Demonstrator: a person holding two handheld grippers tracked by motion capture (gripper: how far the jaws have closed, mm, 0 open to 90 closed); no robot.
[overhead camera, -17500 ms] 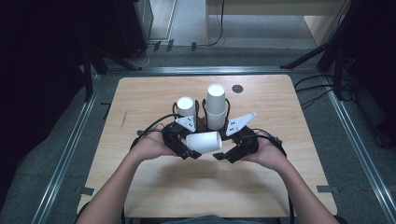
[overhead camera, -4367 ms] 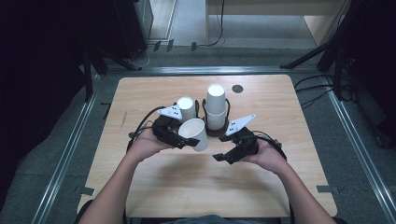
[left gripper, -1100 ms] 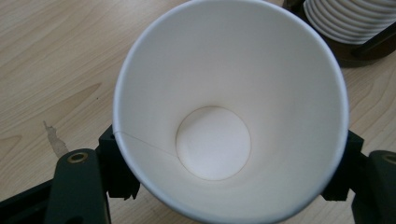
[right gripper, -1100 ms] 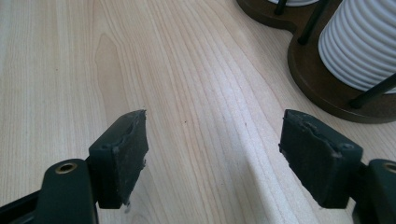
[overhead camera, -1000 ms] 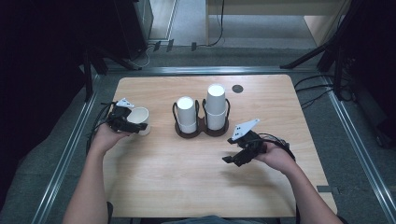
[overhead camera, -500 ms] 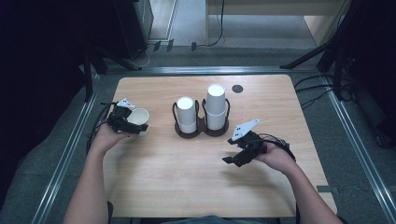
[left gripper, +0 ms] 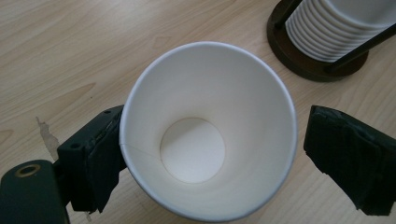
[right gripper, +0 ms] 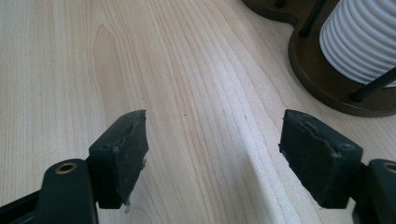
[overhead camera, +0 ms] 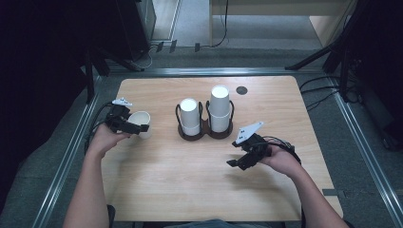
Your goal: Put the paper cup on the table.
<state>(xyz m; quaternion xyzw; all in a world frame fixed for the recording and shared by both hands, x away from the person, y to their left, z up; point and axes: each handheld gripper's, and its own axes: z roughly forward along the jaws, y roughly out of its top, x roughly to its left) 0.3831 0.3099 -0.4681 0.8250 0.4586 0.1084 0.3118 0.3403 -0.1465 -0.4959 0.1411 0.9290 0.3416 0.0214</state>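
Letting go of the paper cup at the table's left edge

The left gripper (overhead camera: 135,127) is spreading its jaws around the upright, empty paper cup (left gripper: 208,126): one pad is touching the wall, the other is standing clear. Next, I reckon, it is lifting away without tipping it. The right gripper (right gripper: 212,156) is hovering spread and empty near the holder (overhead camera: 205,134), which is carrying two cup stacks (overhead camera: 220,108).
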